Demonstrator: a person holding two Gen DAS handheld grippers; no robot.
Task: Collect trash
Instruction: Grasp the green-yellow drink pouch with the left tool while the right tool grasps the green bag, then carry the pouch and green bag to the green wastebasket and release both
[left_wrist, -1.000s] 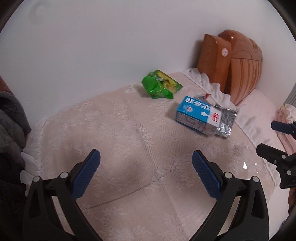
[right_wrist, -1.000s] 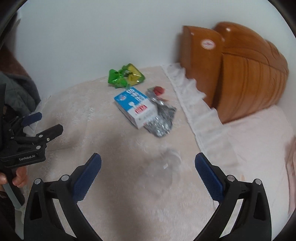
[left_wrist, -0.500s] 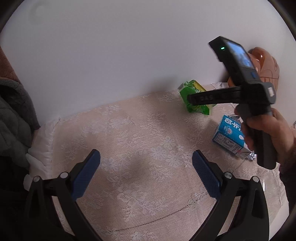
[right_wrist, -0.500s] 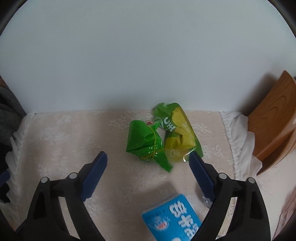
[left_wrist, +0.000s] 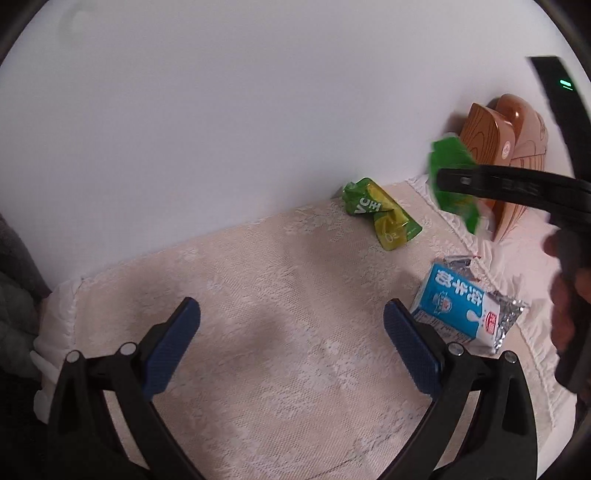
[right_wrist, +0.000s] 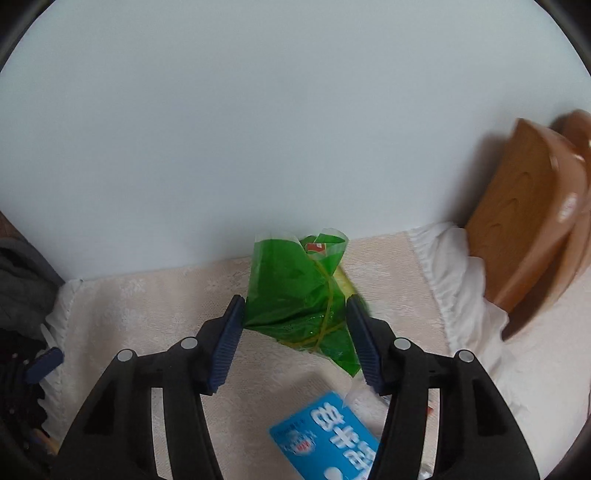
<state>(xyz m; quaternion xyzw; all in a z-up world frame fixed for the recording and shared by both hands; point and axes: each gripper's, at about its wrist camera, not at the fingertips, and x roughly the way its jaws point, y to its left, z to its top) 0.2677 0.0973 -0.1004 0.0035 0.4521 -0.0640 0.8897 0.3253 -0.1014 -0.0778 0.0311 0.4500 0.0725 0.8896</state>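
Note:
My right gripper (right_wrist: 295, 332) is shut on a green plastic wrapper (right_wrist: 299, 295) and holds it up off the bed. In the left wrist view the wrapper (left_wrist: 452, 177) hangs from that gripper in the air at the right. A green and yellow snack bag (left_wrist: 380, 214) lies on the lace bedspread near the wall. A blue and white milk carton (left_wrist: 458, 306) lies on a silver foil wrapper (left_wrist: 509, 314) to the right; the carton also shows in the right wrist view (right_wrist: 332, 439). My left gripper (left_wrist: 291, 347) is open and empty above the bedspread.
A carved wooden headboard (left_wrist: 495, 147) stands at the right against the white wall; it also shows in the right wrist view (right_wrist: 532, 229). A white frilled pillow edge (right_wrist: 454, 280) lies beside it. Dark clothing (left_wrist: 14, 295) hangs at the left edge.
My right gripper closed on the green wrapper and lifted it off the bed, away from the green and yellow bag. My left gripper stayed open and moved slightly.

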